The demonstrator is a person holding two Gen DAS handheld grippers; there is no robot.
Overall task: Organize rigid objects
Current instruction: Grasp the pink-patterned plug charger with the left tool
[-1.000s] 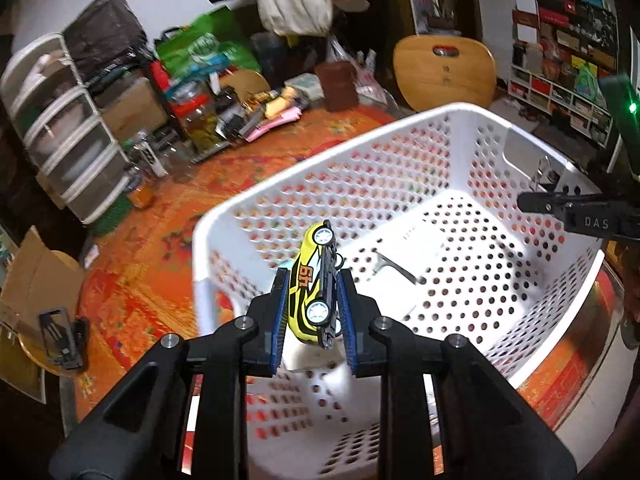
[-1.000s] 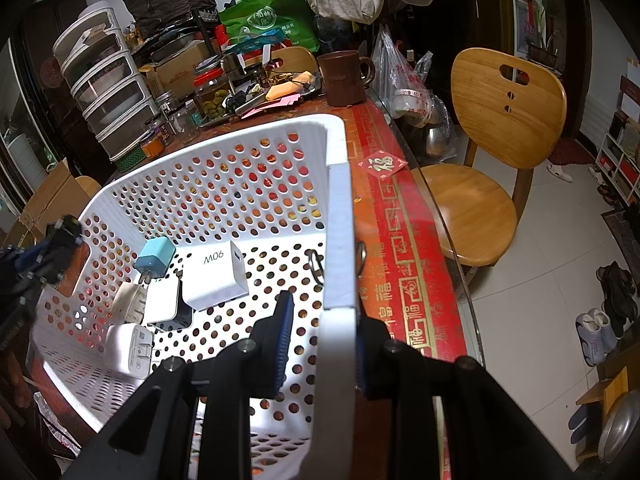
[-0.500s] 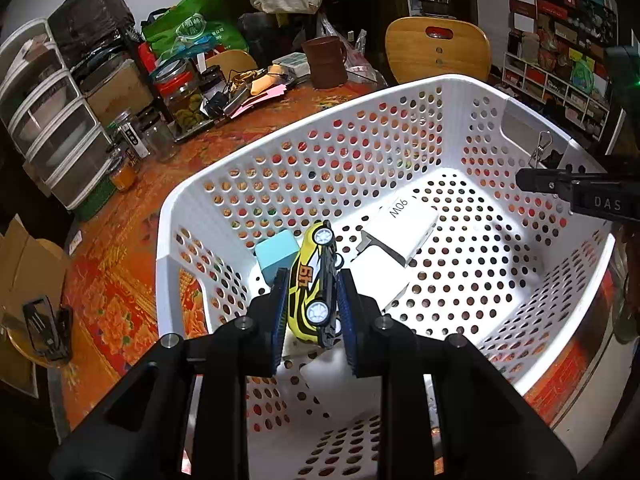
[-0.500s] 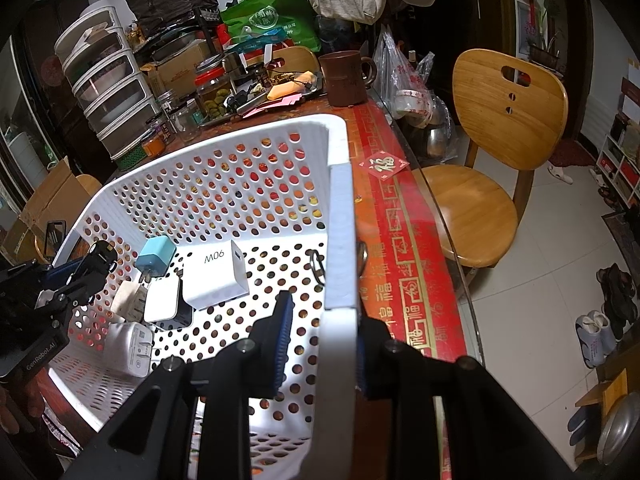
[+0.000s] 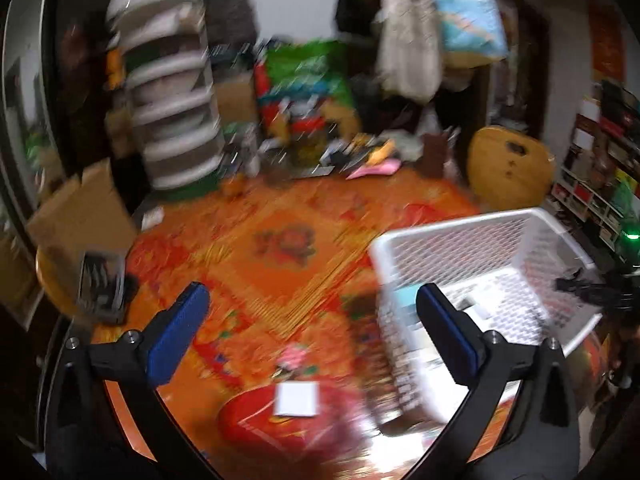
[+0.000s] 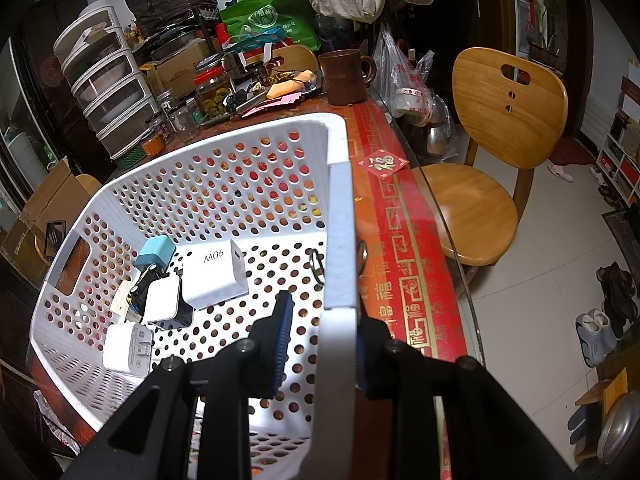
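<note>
My right gripper [image 6: 320, 344] is shut on the near rim of the white perforated basket [image 6: 338, 216]. Inside lie a white 90W charger [image 6: 214, 276], a teal plug [image 6: 154, 252], smaller white chargers [image 6: 162, 300], and the yellow toy car [image 6: 138, 288], partly hidden between them. My left gripper [image 5: 308, 332] is open and empty, hovering over the orange tablecloth to the left of the basket [image 5: 452, 248]. The left wrist view is blurred. A small white square item [image 5: 297, 398] lies on the cloth just below its fingers.
Clutter lines the table's far edge: a brown mug [image 6: 346, 76], jars, a green bag [image 6: 268, 16], white drawers [image 6: 108, 92]. A wooden chair [image 6: 492, 152] stands right of the table. A black clip [image 5: 102, 284] lies on a stool at the left.
My left gripper opened, left the yellow toy car in the basket, and swung out to the left over the tablecloth. The right gripper keeps its hold on the rim.
</note>
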